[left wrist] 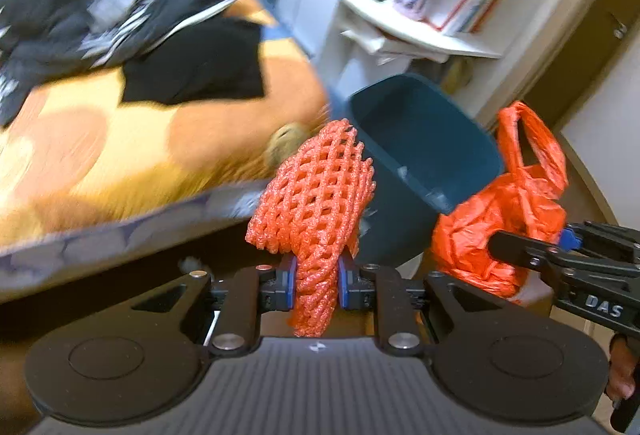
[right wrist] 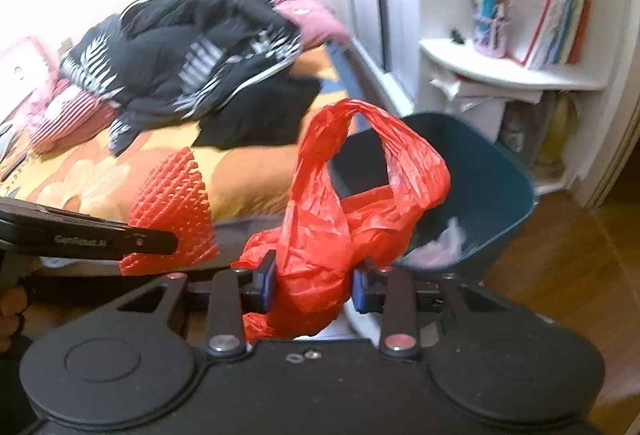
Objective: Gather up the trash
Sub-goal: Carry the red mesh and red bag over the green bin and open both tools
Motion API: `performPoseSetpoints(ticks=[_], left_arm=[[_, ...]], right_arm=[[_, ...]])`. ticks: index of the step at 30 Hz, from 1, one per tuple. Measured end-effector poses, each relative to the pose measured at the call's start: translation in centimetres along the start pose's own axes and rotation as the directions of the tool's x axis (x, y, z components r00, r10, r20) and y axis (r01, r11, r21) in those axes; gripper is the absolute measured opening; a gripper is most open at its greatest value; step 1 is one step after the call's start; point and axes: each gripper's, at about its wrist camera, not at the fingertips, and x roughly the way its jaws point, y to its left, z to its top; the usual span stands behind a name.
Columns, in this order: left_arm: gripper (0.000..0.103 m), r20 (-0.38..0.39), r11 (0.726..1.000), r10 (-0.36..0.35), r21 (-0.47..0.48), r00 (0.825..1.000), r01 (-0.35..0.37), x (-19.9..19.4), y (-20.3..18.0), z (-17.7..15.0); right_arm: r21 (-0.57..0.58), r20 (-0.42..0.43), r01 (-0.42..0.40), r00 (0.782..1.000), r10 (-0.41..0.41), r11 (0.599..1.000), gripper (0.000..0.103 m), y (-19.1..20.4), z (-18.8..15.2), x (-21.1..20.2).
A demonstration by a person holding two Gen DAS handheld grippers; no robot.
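Observation:
An orange-red foam fruit net (left wrist: 316, 203) stands up between the blue pads of my left gripper (left wrist: 317, 281), which is shut on its lower end. The same net (right wrist: 172, 211) shows at the left of the right wrist view. My right gripper (right wrist: 314, 285) is shut on a crumpled red plastic bag (right wrist: 344, 211) whose handles loop upward. That bag (left wrist: 508, 211) appears at the right of the left wrist view, held by the other gripper. Just beyond both items stands a dark teal trash bin (left wrist: 424, 151), tilted in view, with pale scraps (right wrist: 440, 247) at its bottom.
A bed with an orange patterned cover (left wrist: 120, 155) and a heap of dark clothes (right wrist: 192, 51) fills the left. White corner shelves (right wrist: 516, 75) with books stand behind the bin (right wrist: 500, 187). Wooden floor (right wrist: 580, 275) lies at the right.

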Motion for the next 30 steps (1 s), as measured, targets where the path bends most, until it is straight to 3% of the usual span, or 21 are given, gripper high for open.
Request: performPoseSetpoints(ticks=[6, 13, 23, 30], left_arm=[[0.018, 0.010, 0.995, -0.038, 0.088, 0.999, 0.036, 2.0, -5.4, 3.9], [0.018, -0.011, 0.984, -0.047, 0.170, 0.999, 0.048, 5.6, -10.1, 7.1], [0.019, -0.067, 0.981, 0.005, 0.195, 0.998, 0.008, 11.9, -12.5, 10.8], [0.019, -0.140, 0.979, 0.038, 0.202, 0.989, -0.009, 16.3, -12.9, 11.4]], right_arm=[[0.042, 0.036, 0.067, 0.997, -0.068, 0.997, 0.034, -4.6, 2.3, 0.2], [0.072, 0.014, 0.111, 0.994, -0.113, 0.991, 0.035, -8.8, 3.9, 2.3], [0.018, -0.032, 0.122, 0.992, -0.121, 0.992, 0.035, -10.5, 3.7, 6.0], [-0.005, -0.063, 0.104, 0.993, -0.104, 0.995, 0.037, -11.1, 2.9, 8.1]])
